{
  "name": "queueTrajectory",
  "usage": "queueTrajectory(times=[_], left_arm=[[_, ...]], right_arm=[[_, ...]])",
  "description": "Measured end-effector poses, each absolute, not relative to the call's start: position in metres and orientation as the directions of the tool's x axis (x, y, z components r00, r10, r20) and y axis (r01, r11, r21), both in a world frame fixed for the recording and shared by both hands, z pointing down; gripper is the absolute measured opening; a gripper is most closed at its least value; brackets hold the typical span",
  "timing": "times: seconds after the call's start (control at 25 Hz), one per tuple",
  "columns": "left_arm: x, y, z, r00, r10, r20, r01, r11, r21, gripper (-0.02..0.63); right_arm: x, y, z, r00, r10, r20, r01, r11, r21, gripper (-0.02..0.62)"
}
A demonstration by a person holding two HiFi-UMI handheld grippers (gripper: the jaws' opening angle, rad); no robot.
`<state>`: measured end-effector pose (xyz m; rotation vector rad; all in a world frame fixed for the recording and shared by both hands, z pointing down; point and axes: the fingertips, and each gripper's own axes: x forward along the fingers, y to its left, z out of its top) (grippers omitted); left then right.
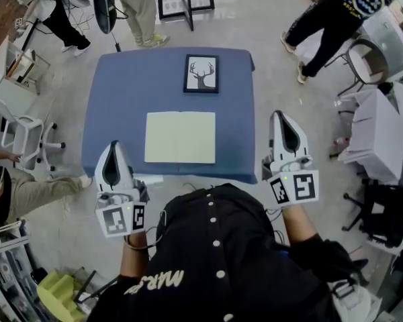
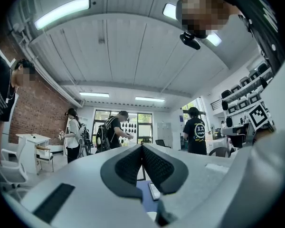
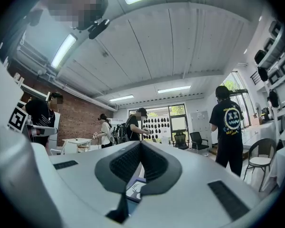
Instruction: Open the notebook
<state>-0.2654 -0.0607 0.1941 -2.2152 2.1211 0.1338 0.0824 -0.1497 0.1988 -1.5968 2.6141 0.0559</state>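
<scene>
The notebook (image 1: 180, 137) lies open and flat on the blue table (image 1: 114, 106), its pale blank pages facing up. My left gripper (image 1: 113, 149) hovers at the table's near left corner, shut with nothing in it. At the near right corner my right gripper (image 1: 281, 118) is also shut and empty. Both are held apart from the notebook, on either side of it. In the left gripper view the jaws (image 2: 142, 148) meet with no gap. In the right gripper view the jaws (image 3: 141, 146) are pressed together too.
A framed deer picture (image 1: 201, 73) lies at the table's far edge; a corner of it (image 3: 134, 190) peeks under the right jaws. People stand beyond the table (image 1: 336, 19). A white chair (image 1: 27, 136) stands left, a covered rack (image 1: 379, 133) right.
</scene>
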Motion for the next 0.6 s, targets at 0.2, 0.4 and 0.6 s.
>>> queueTrajectory(times=[0.2,0.4,0.6], left_arm=[[-0.2647,-0.0614,0.1961,0.05,-0.993,-0.11,-0.999,-0.049,-0.007,0.002],[-0.2653,-0.0601,0.1945,0.051,-0.993,-0.11,-0.999,-0.05,-0.011,0.002],[-0.2593,-0.0598,0.1952,0.051,-0.993,-0.107,-0.999,-0.051,-0.008,0.002]], right_arm=[[0.0795,-0.1499,0.2035,-0.456,-0.886,-0.08,-0.889,0.458,-0.008,0.003],[0.0768,-0.1474,0.2007,-0.455,-0.887,-0.081,-0.89,0.456,0.003,0.003],[0.0826,-0.1479,0.2013,-0.454,-0.887,-0.08,-0.89,0.456,0.002,0.003]])
